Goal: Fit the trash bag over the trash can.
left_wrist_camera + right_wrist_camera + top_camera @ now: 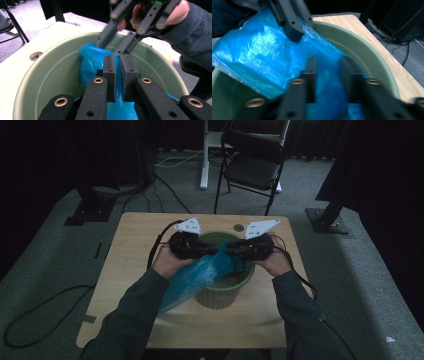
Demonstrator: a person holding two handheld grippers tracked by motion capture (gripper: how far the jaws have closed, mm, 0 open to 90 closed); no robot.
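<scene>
We are working over a green bin (222, 292) that is standing on the wooden table (135, 227), and the blue plastic bag (192, 277) is lying half in it — one end is reaching down inside the bin's mouth while the rest is trailing over the near rim towards the left sleeve. In the left gripper view we are seeing the left gripper (117, 62) pinching a fold of the blue film, its jaws drawn nearly together with the plastic sandwiched between the pads. In the right gripper view the right gripper (328, 65) is holding its jaws spread apart; the bag is showing in the gap, but the pads are not pressing on it. We are judging the bag to be very light, soft and limp, with no shape of its own: it is going to crumple, slide and cling rather than stand open, and the glossy film is likely slippery between hard pads. We are thinking the best place to take hold is the free edge of the bag's mouth, a single layer if we can separate one, near the bin's rim — so that pulling the two grips apart is spreading the opening. A pinch on a bunched wad is only going to drag the whole bag along.
</scene>
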